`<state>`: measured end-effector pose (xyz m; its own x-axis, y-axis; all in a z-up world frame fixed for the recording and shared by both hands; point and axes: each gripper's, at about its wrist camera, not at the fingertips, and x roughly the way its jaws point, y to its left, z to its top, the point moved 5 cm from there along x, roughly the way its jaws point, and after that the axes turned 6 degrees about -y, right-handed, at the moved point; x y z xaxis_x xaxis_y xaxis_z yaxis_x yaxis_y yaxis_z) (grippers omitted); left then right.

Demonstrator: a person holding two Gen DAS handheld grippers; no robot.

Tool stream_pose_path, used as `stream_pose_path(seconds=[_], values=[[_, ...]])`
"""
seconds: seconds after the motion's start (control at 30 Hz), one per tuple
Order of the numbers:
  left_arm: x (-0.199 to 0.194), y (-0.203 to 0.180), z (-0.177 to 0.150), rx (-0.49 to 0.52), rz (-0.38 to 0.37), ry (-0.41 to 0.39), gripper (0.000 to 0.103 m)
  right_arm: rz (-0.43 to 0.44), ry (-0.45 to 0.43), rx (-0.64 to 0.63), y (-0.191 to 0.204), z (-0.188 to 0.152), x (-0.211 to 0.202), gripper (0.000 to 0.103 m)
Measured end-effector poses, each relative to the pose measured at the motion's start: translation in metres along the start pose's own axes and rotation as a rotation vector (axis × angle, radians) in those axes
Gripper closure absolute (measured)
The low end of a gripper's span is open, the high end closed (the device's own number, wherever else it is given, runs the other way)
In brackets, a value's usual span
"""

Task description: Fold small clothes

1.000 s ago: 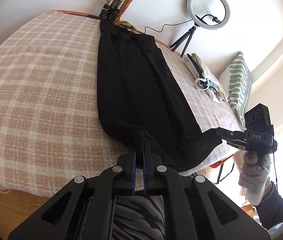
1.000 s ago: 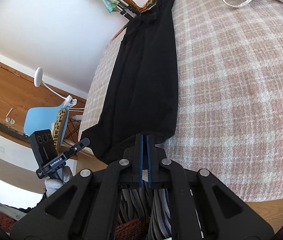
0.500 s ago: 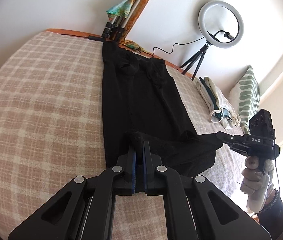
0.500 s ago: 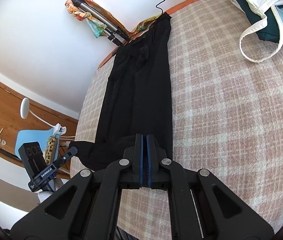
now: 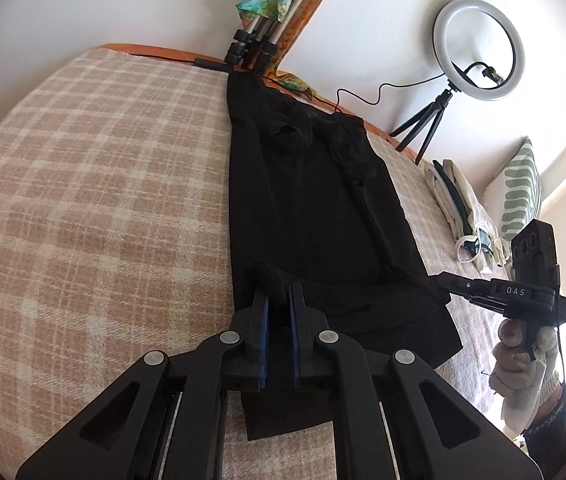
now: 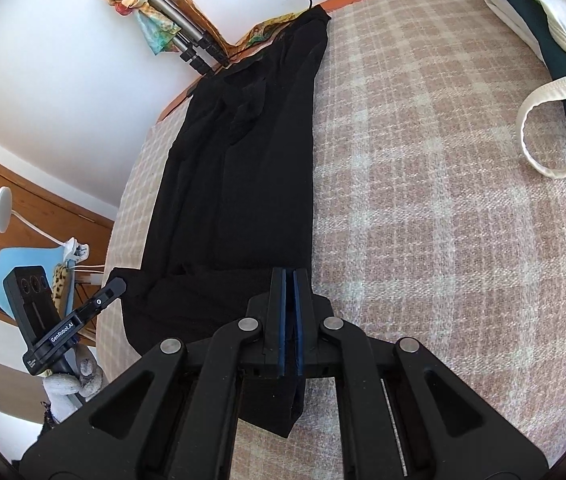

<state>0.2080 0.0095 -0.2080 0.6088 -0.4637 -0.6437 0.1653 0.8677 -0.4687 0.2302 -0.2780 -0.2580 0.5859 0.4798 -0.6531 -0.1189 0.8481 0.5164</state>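
Note:
A long black garment (image 5: 315, 200) lies lengthwise on a pink plaid bed cover (image 5: 95, 208); it also shows in the right wrist view (image 6: 243, 184). My left gripper (image 5: 279, 292) is shut on one near corner of its hem, lifted and carried over the garment. My right gripper (image 6: 290, 280) is shut on the other near corner. The raised hem forms a fold across the garment's near end. Each gripper shows in the other's view, the right (image 5: 443, 279) and the left (image 6: 117, 278).
A pile of white and dark green clothes (image 6: 543, 12) lies on the bed's right side, also in the left wrist view (image 5: 459, 204). A ring light (image 5: 477, 50) and a tripod (image 5: 255, 46) stand behind the bed. A green-patterned pillow (image 5: 519, 188) is at right.
Both grippers have moved forward over the bed with the hem in them, laying the near end of the garment over itself. More of the bed cover now shows beneath them.

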Motion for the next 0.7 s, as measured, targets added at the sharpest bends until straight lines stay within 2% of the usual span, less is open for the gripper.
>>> stream_pose_path(seconds=[0.03, 0.07, 0.13, 0.27, 0.33, 0.43, 0.57, 0.7], values=[[-0.001, 0.002, 0.003, -0.017, -0.007, -0.003, 0.089, -0.011, -0.002, -0.001, 0.000, 0.001, -0.002, 0.092], [-0.004, 0.004, 0.005, -0.033, -0.023, -0.011, 0.089, -0.023, -0.013, -0.009, 0.000, 0.002, -0.007, 0.083], [-0.014, 0.005, 0.009, -0.039, -0.045, -0.044, 0.089, -0.027, -0.050, -0.052, 0.004, 0.002, -0.020, 0.076], [-0.035, -0.012, 0.001, 0.115, -0.063, -0.048, 0.089, 0.062, -0.042, -0.154, 0.026, -0.012, -0.039, 0.076], [-0.035, -0.020, -0.011, 0.177, -0.085, -0.003, 0.089, 0.092, 0.001, -0.194, 0.036, -0.024, -0.035, 0.077], [-0.024, -0.026, -0.028, 0.234, -0.081, 0.079, 0.089, 0.097, 0.080, -0.261, 0.047, -0.044, -0.017, 0.083], [-0.004, -0.024, -0.034, 0.272, -0.031, 0.125, 0.089, 0.067, 0.136, -0.310, 0.048, -0.053, 0.009, 0.084], [0.010, -0.018, -0.024, 0.259, -0.013, 0.120, 0.089, 0.069, 0.133, -0.303, 0.047, -0.041, 0.018, 0.084]])
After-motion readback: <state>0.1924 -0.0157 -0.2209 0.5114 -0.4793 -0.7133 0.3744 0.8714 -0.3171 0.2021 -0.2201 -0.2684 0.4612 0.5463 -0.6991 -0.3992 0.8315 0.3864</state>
